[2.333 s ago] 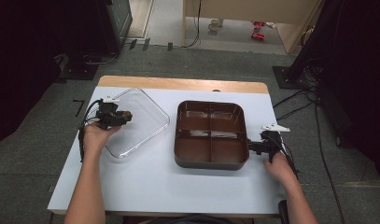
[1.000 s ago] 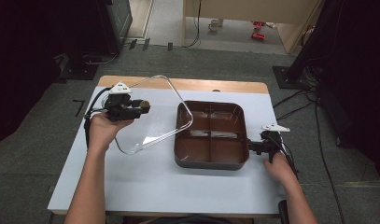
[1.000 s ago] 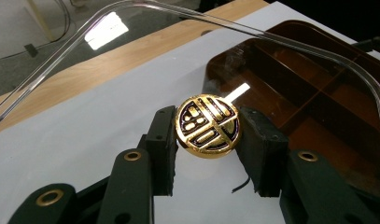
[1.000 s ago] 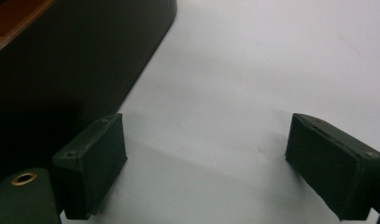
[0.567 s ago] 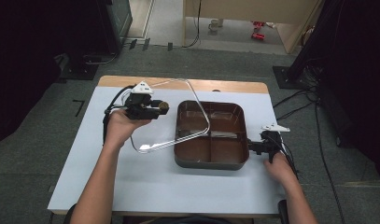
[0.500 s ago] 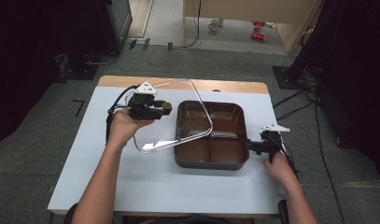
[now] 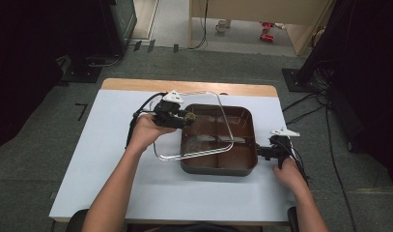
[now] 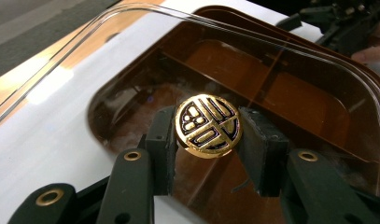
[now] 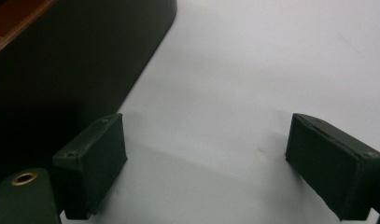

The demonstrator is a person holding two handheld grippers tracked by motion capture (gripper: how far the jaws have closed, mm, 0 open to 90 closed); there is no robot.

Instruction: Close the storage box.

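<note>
High view: white table [image 7: 112,164], brown compartment tray [image 7: 242,166] right of centre, clear lid [image 7: 218,104] held tilted over its left half. Lid is best levelled, corners matched to tray rim, then lowered. Left gripper [image 8: 207,140] is clamped on lid's gold knob [image 8: 207,123]. Right gripper [image 9: 206,163] is wide apart, nothing held, just beside tray's right wall.

Grey carpet floor [image 7: 49,140], dark surroundings

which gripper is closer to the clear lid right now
Left. The left gripper is clamped on the lid's gold knob, over the tray. The right gripper sits open beside the tray's right side.
</note>
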